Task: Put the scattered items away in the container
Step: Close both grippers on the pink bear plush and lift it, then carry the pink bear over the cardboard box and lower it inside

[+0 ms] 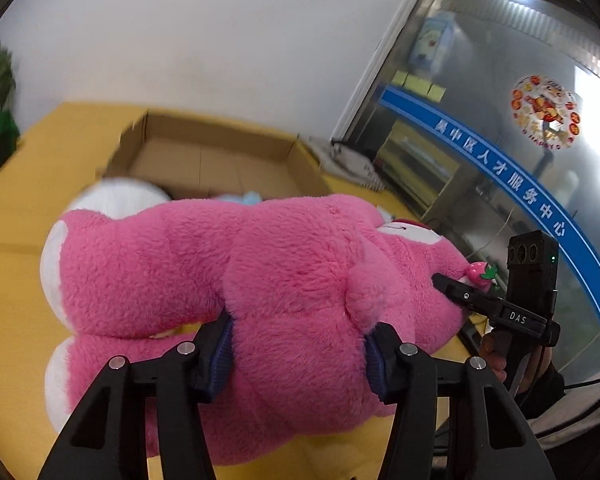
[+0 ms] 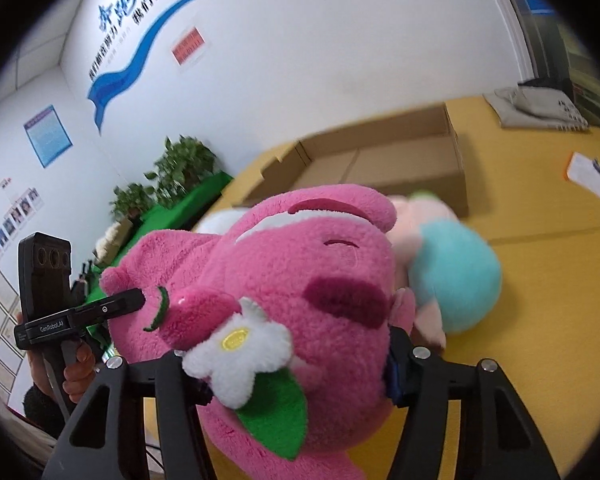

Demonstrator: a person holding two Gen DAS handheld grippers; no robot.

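Pink plush fills both wrist views — one large pink plush bear with white paw soles, a white felt flower and a green leaf at its head, and a small strawberry charm. It lies lengthwise just in front of the open cardboard box, which sits farther back on the yellow counter.

Two grippers hold it. The left gripper is clamped on the bear's body, its blue pads pressed into the fur on either side. The right gripper is closed on the bear's head in the same way, with the flower lying over its left finger. Each gripper also shows in the other's view, held in a person's hand at the opposite end of the bear.

Beyond the head, on the right in the right wrist view, lies one more soft toy in pale pink and light blue, close to the box's near wall. A grey folded item rests at the far right of the counter, and one white sheet of paper lies nearer on the right. Two potted plants stand at the far left by the white wall.
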